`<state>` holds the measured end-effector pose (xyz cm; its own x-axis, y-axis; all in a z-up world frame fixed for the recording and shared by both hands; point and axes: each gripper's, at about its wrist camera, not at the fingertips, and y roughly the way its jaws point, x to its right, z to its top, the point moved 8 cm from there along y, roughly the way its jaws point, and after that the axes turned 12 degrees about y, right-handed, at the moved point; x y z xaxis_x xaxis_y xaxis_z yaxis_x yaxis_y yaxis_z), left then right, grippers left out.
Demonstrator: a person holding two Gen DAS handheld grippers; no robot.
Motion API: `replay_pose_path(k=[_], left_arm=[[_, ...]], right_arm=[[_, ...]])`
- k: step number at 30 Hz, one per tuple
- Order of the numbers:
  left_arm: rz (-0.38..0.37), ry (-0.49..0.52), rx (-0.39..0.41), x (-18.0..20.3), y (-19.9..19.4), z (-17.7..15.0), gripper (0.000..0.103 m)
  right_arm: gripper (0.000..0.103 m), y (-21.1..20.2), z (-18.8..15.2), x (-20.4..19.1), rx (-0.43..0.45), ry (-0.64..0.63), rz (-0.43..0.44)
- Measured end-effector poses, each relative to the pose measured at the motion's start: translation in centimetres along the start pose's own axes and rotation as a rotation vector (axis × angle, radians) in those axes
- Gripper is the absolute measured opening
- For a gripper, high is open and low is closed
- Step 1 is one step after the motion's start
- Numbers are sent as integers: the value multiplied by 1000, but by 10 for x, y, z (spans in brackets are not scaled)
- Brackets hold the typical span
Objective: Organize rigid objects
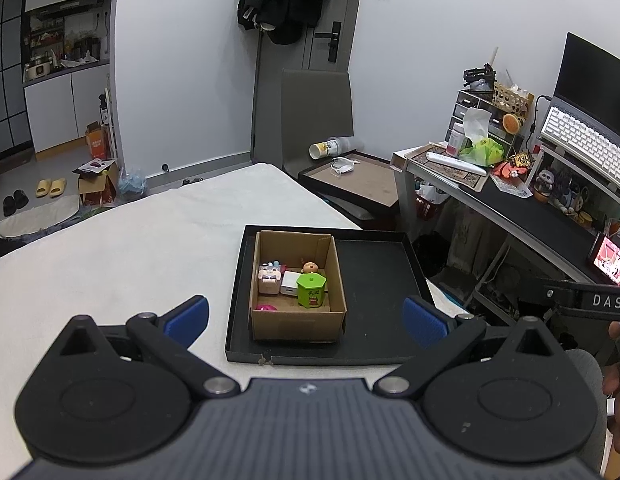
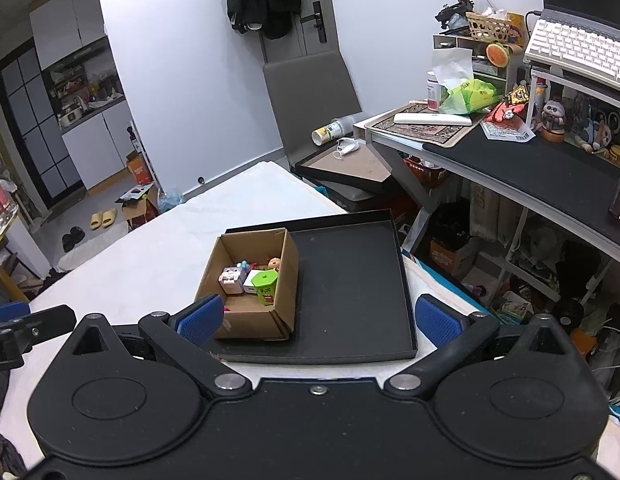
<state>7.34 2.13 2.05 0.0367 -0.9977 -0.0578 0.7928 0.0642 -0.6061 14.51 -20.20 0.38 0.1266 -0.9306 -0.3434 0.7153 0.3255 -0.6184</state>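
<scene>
A brown cardboard box (image 1: 298,322) stands in the left part of a black tray (image 1: 373,280) on a white table. Inside it are a green hexagonal pot (image 1: 310,290), a white cube (image 1: 288,284), a pink-white robot toy (image 1: 268,279), a small doll head (image 1: 309,267) and a pink piece (image 1: 266,308). My left gripper (image 1: 306,318) is open and empty, held back from the box. My right gripper (image 2: 319,318) is open and empty, above the tray's near edge; the box (image 2: 250,320), green pot (image 2: 266,283) and tray (image 2: 349,280) show there too.
A grey chair (image 1: 315,116) and a dark board with a face mask (image 1: 349,180) stand behind the table. A cluttered desk (image 1: 509,196) with a keyboard and monitor is on the right. The floor on the left holds boxes and slippers (image 1: 50,187).
</scene>
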Motion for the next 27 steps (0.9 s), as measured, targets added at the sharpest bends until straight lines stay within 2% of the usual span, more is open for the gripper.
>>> replay_pose_path(k=[27], left_arm=[[-20, -16, -21, -3, 11, -12, 102]], right_arm=[[103, 16, -10, -7, -18, -20, -19]])
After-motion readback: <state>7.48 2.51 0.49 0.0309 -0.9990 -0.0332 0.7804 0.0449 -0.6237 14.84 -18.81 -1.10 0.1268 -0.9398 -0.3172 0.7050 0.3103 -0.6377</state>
